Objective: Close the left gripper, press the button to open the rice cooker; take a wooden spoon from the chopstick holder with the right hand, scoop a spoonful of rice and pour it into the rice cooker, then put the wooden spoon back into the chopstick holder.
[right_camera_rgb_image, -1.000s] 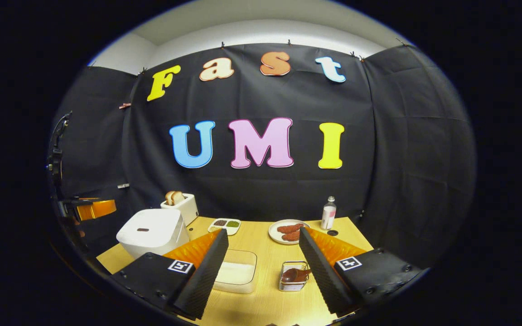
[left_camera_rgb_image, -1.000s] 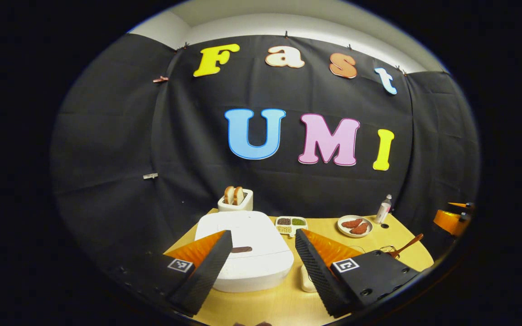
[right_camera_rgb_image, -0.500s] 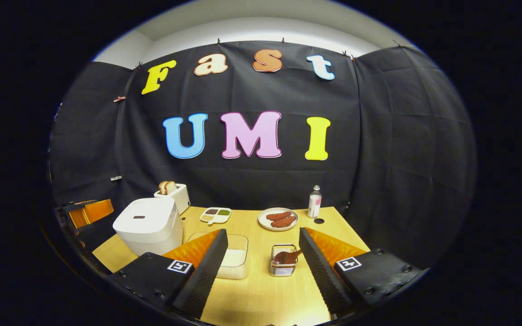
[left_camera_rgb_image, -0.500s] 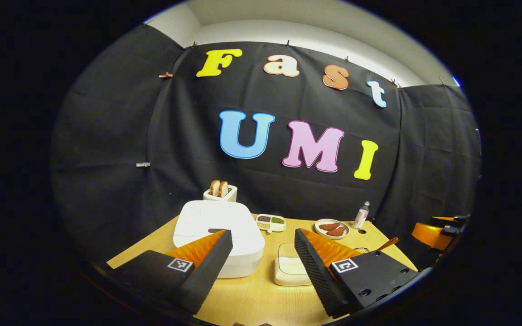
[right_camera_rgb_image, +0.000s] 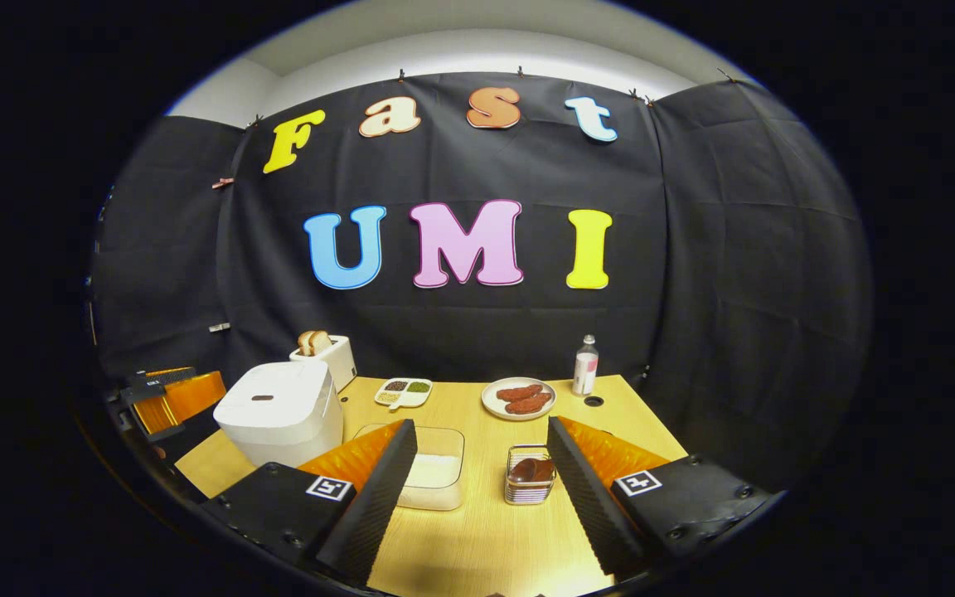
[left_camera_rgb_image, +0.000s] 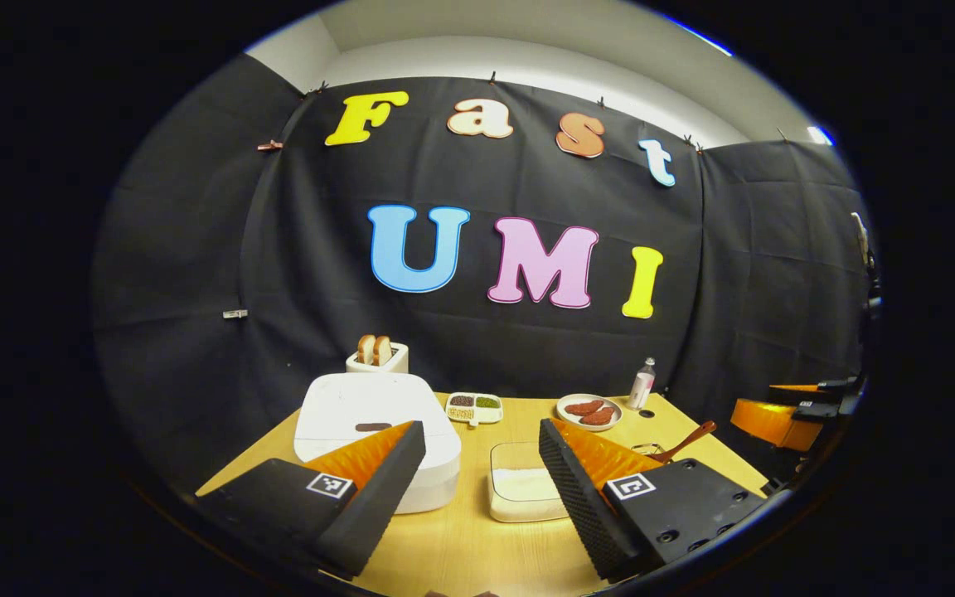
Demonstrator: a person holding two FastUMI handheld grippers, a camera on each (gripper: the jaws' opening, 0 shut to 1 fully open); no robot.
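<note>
left hand-held gripper (left_camera_rgb_image: 482,497) released, jaws wide apart, above the near bench (left_camera_rgb_image: 461,547) edge, nothing between them. right hand-held gripper (right_camera_rgb_image: 482,497) also released and empty, over open bench. just past the left one: rice cooker (left_camera_rgb_image: 374,431), lid down, dark button (left_camera_rgb_image: 373,427) on top, and beside it a clear rice container (left_camera_rgb_image: 523,489) with white rice.

wooden spoon (left_camera_rgb_image: 681,444) stands in the wire chopstick holder (right_camera_rgb_image: 529,487), bowl down. left gripper view gives the long axis: handle slants up and to the right out of the holder. right gripper view looks more end-on, so the brown bowl (right_camera_rgb_image: 527,470) sits low in the basket and the handle's slant can't be read.

right gripper view also catches the other gripper at the bench's left edge, beside the cooker.

bare wood between container and holder, and in front of both. farther back: a divided dish (right_camera_rgb_image: 403,392), a plate (right_camera_rgb_image: 519,400), a bottle (right_camera_rgb_image: 585,366), a toaster (right_camera_rgb_image: 327,356) against the cloth wall.
</note>
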